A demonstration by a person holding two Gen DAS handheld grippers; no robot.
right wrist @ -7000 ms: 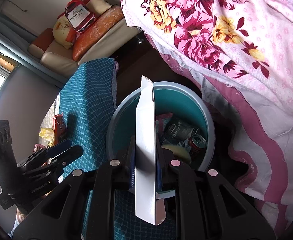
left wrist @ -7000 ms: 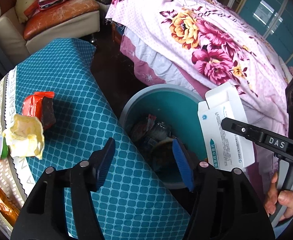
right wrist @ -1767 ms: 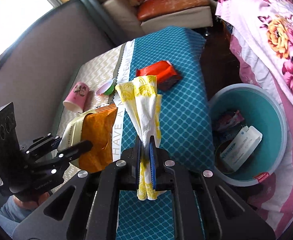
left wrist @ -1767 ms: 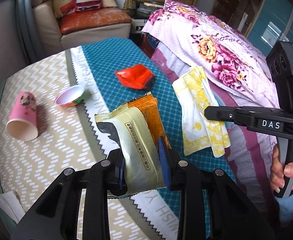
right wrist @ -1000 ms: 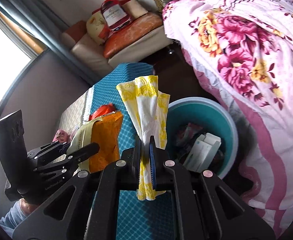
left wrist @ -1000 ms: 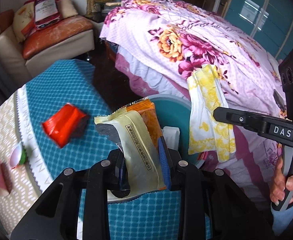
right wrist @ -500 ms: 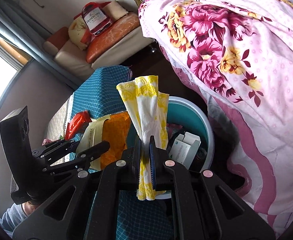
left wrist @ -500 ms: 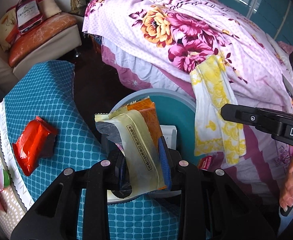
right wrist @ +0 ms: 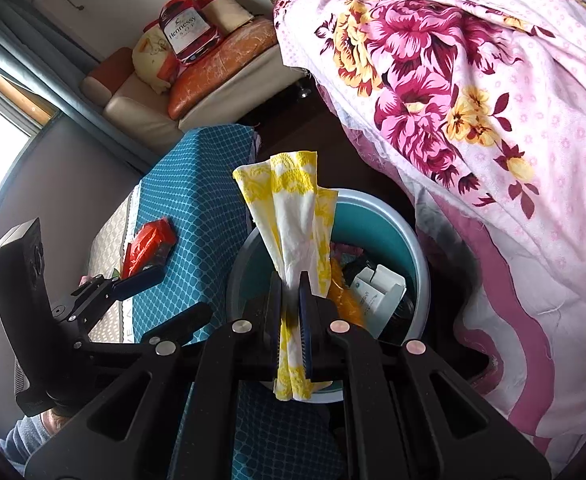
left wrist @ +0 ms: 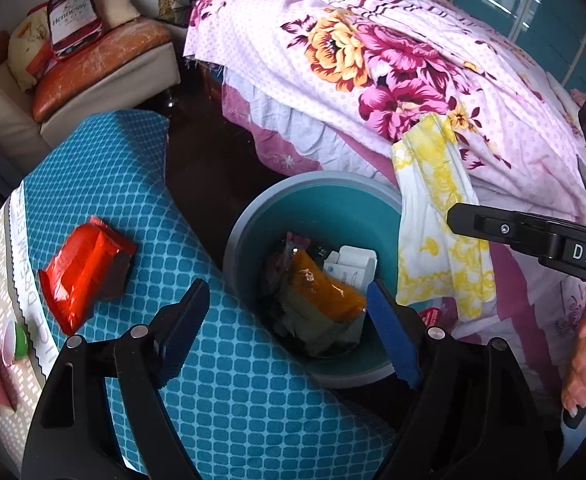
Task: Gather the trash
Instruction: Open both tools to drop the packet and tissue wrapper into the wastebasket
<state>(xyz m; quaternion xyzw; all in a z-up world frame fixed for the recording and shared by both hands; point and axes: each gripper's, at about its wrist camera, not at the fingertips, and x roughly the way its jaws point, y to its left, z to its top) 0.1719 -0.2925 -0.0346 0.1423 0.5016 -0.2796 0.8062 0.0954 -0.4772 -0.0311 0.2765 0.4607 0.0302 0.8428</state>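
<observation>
Left to right: red packet point(left wrist: 87, 270) on the teal tablecloth point(left wrist: 229, 392); left gripper point(left wrist: 289, 326) opening, nothing between its jaws, above the bin point(left wrist: 253, 216) (orange wrapper point(left wrist: 325, 294) inside, possibly still settling); right gripper point(right wrist: 289, 300) clamping 1 yellow napkin point(right wrist: 293, 216) over the bin.

my right gripper point(right wrist: 290, 298) pinches the yellow-and-white napkin point(right wrist: 293, 216) over the teal bin point(right wrist: 409, 240); my left gripper point(right wrist: 161, 292), jaws opening with nothing between them, hangs beside it.
</observation>
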